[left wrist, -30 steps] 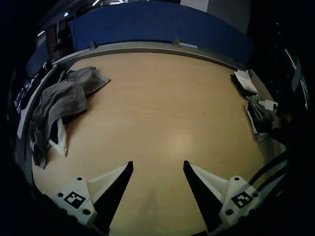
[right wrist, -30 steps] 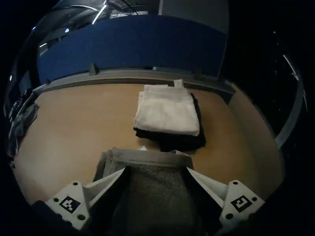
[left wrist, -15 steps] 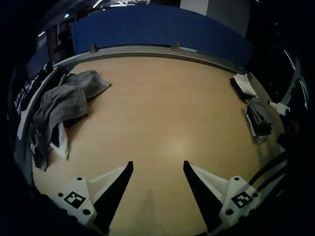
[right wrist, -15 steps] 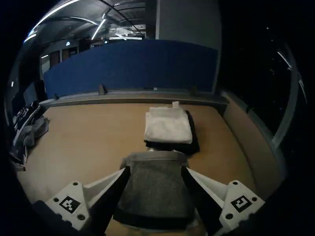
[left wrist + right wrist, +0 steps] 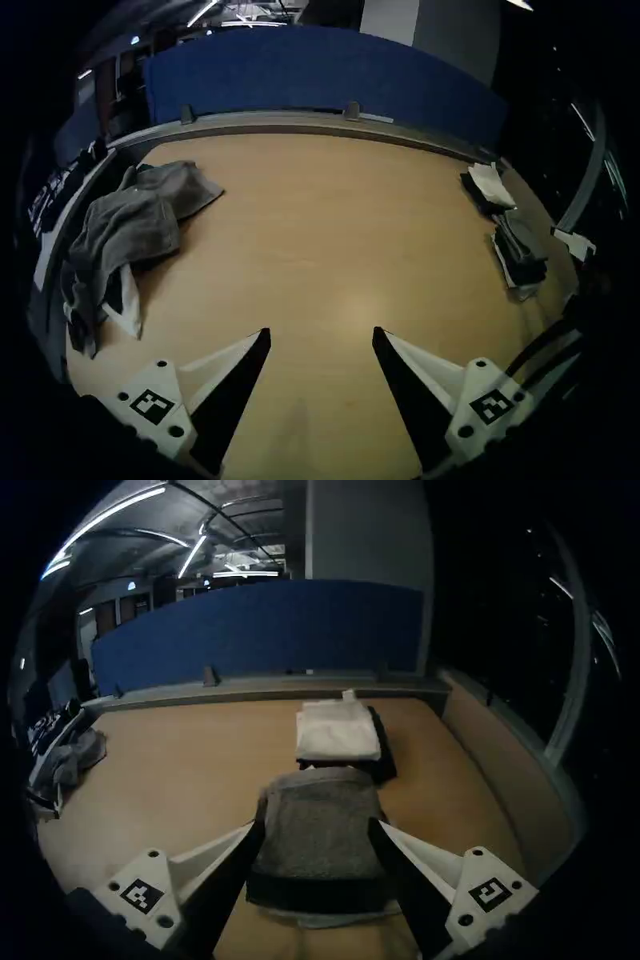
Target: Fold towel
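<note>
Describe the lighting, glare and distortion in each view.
Left gripper view: dim overall, a soft glare patch on the table, shadow beside the gray towel pile, the blue partition bowed by the fisheye. Right gripper view: bright ceiling light streaks up top, dark edges; the folded gray towel looks sharp.

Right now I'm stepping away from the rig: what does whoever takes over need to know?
Left claw: open and empty, above the bare table.
Right claw: open, its fingers either side of the folded grey towel, which lies on a near stack.
Just beyond it: a white folded towel on a dark one.
Done: the grey towel is folded and stacked.
Left: the heap of unfolded towels at the table's edge, to the left in the left gripper view. Probably fetch one from there next.
</note>
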`<action>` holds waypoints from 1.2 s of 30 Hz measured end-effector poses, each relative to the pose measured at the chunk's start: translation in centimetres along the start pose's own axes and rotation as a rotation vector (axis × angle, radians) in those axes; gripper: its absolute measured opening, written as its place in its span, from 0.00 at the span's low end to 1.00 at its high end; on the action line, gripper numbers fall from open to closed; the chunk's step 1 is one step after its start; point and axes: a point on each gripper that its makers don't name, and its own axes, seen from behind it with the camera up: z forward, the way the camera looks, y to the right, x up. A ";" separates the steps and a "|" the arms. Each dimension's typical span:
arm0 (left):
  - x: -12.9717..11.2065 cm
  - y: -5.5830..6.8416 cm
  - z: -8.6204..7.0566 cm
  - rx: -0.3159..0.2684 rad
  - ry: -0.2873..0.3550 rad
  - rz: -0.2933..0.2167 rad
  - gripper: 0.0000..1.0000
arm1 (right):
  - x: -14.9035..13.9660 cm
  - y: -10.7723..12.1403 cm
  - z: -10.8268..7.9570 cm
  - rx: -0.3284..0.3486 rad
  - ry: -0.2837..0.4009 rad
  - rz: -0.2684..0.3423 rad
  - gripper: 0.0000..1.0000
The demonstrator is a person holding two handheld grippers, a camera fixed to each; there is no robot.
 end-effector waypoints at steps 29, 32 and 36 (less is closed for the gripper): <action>13.7 -3.5 -6.8 0.056 0.719 -0.002 0.95 | 4.5 -7.1 -5.5 0.050 0.368 0.010 1.00; 13.4 -3.9 -6.5 0.070 0.721 0.011 0.94 | 4.3 -7.0 -5.6 0.043 0.355 0.022 1.00; 13.4 -4.2 -6.3 0.091 0.738 0.041 0.94 | 4.3 -7.0 -5.9 0.040 0.345 0.054 1.00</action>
